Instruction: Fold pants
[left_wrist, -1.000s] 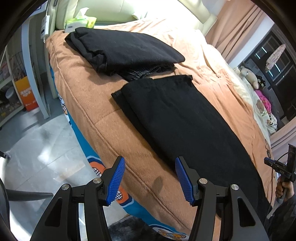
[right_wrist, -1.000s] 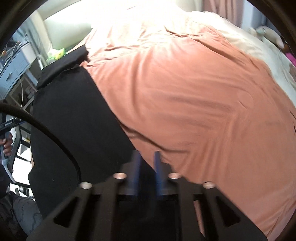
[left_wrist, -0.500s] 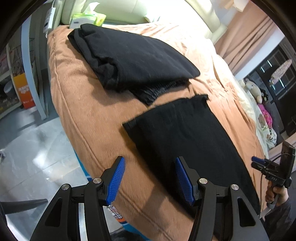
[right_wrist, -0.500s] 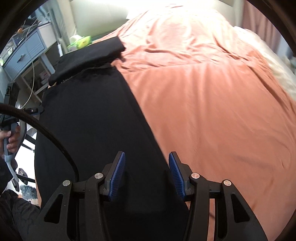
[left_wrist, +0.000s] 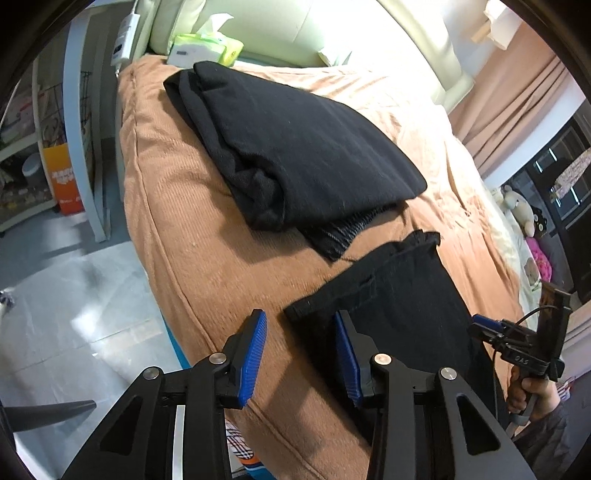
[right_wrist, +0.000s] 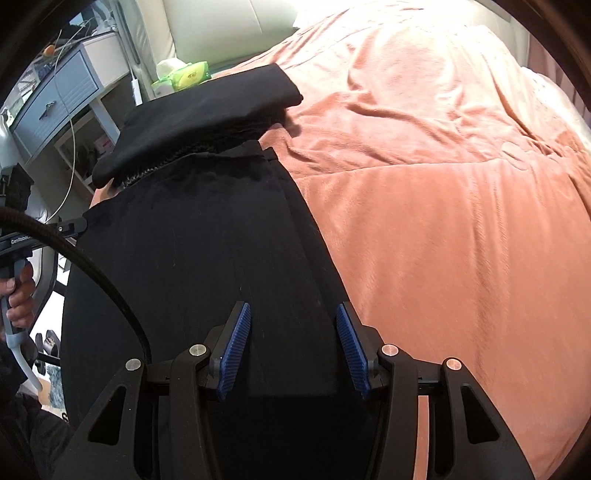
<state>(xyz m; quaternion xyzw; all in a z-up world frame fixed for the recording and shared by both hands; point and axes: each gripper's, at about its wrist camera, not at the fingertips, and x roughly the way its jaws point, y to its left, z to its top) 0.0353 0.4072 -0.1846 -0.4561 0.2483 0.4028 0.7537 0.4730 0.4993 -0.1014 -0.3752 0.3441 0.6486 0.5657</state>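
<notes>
Left gripper (left_wrist: 299, 350), jaws just narrowing and empty, hovered over the pants (left_wrist: 399, 306) corner near the bed (left_wrist: 177, 236) edge; both layers needed pinching

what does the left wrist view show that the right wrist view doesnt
Only the left wrist view: the left tool, jaws open and just been closing, astride the near corner of the flat black pants, and stuffed toys by the dark window.

Only the right wrist view: the right tool, open over the pants' middle, and a blue-grey drawer unit.

Both: the pants, the folded black pile, the orange bedspread and the green tissue pack.
</notes>
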